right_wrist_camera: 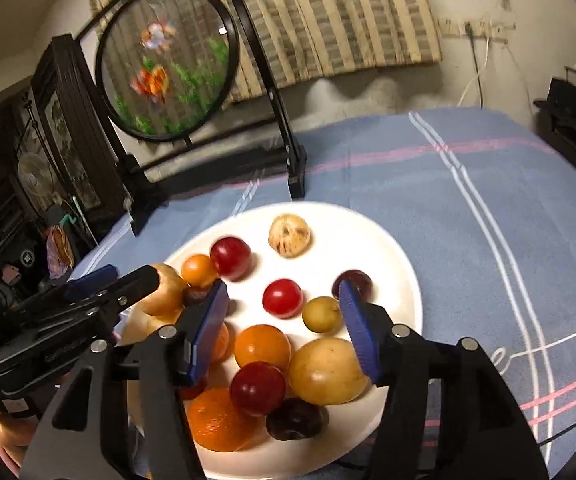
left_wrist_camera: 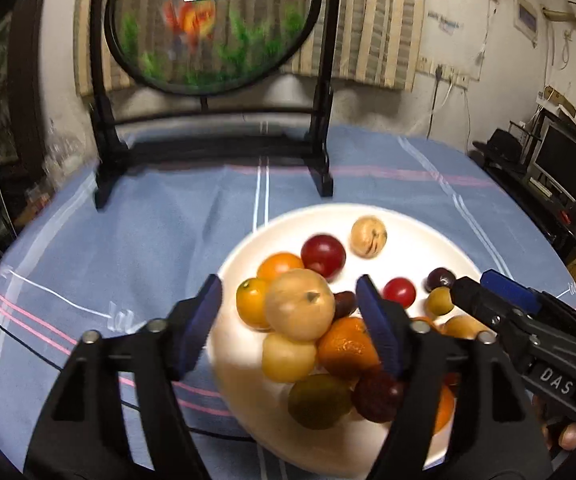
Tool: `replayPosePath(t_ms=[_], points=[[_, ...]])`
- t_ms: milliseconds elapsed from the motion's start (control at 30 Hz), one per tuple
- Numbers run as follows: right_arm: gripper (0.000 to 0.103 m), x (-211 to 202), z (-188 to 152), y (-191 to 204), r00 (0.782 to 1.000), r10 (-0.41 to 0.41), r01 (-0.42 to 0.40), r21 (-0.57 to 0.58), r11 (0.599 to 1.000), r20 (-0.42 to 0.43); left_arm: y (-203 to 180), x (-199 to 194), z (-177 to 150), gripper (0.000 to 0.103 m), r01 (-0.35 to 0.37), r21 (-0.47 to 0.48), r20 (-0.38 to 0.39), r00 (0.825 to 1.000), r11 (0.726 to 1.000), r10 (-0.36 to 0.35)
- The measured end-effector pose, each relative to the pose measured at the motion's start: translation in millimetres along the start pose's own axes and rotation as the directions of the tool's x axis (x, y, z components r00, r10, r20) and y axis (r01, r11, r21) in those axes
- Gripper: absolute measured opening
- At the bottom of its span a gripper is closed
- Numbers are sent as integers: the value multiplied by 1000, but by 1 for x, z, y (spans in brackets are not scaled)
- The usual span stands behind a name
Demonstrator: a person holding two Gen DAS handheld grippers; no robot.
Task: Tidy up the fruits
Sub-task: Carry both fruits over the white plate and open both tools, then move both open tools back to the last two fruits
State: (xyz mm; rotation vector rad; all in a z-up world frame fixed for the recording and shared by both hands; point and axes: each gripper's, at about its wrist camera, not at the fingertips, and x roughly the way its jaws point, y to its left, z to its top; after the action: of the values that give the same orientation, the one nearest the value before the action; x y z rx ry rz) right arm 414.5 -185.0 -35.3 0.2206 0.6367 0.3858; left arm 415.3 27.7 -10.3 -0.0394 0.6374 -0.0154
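Observation:
A white plate (left_wrist_camera: 428, 232) on a blue cloth holds several small fruits: orange, red, dark purple, yellow-green and tan ones. My left gripper (left_wrist_camera: 290, 300) is open above the plate's left side, its jaws either side of a large tan fruit (left_wrist_camera: 300, 304) piled on others. My right gripper (right_wrist_camera: 283, 300) is open over the plate (right_wrist_camera: 388, 248), with a red fruit (right_wrist_camera: 281, 298) and a yellow-green fruit (right_wrist_camera: 322, 314) between its jaws. A tan speckled fruit (right_wrist_camera: 290, 236) lies apart at the far side. The right gripper also shows in the left wrist view (left_wrist_camera: 484, 284).
A black wooden stand (left_wrist_camera: 320, 152) with a round goldfish panel (left_wrist_camera: 211, 24) stands on the table behind the plate. The blue striped cloth (right_wrist_camera: 488, 208) stretches right of the plate. Dark furniture (right_wrist_camera: 71, 128) is at the left, shelves with electronics (left_wrist_camera: 560, 164) at the right.

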Motion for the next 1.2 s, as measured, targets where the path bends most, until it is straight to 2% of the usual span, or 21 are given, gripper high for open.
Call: replayPosePath(t_ms=[67, 133, 200, 300, 433, 500, 633, 733, 867, 1200], points=[[59, -8, 1, 1, 1000, 7, -7, -8, 1000, 12, -3, -17, 0, 83, 4, 13, 28, 1000, 1000, -4], [59, -24, -1, 2, 999, 24, -23, -4, 1000, 36, -5, -39, -3, 89, -1, 11, 65, 998, 1000, 0], [59, -36, -3, 3, 998, 40, -40, -3, 999, 46, -7, -57, -9, 89, 6, 15, 95, 995, 1000, -8], [59, -60, -15, 10, 996, 62, -60, -40, 997, 61, -13, -78, -23, 99, 3, 39, 121, 993, 999, -7], [59, -77, -36, 17, 993, 113, -112, -74, 991, 16, -17, -92, -44, 99, -2, 86, 109, 994, 996, -8], [59, -83, -49, 21, 993, 117, -119, -106, 987, -20, -12, -96, -53, 99, -4, 80, 92, 996, 997, -3], [59, -90, -67, 33, 987, 138, -150, -154, 977, -84, 5, -96, -60, 99, -24, 19, 60, 998, 1000, 23], [59, -86, -81, 48, 970, 168, -203, -206, 957, -177, 20, -90, -62, 99, -40, -43, 22, 999, 998, 41], [59, -74, -98, 68, 960, 109, -190, -312, 931, -259, 29, -86, -63, 99, -49, -87, 0, 999, 995, 50], [59, -59, -110, 67, 948, 50, -160, -336, 928, -314, 21, -91, -63, 99, -64, -40, 18, 998, 997, 65]])
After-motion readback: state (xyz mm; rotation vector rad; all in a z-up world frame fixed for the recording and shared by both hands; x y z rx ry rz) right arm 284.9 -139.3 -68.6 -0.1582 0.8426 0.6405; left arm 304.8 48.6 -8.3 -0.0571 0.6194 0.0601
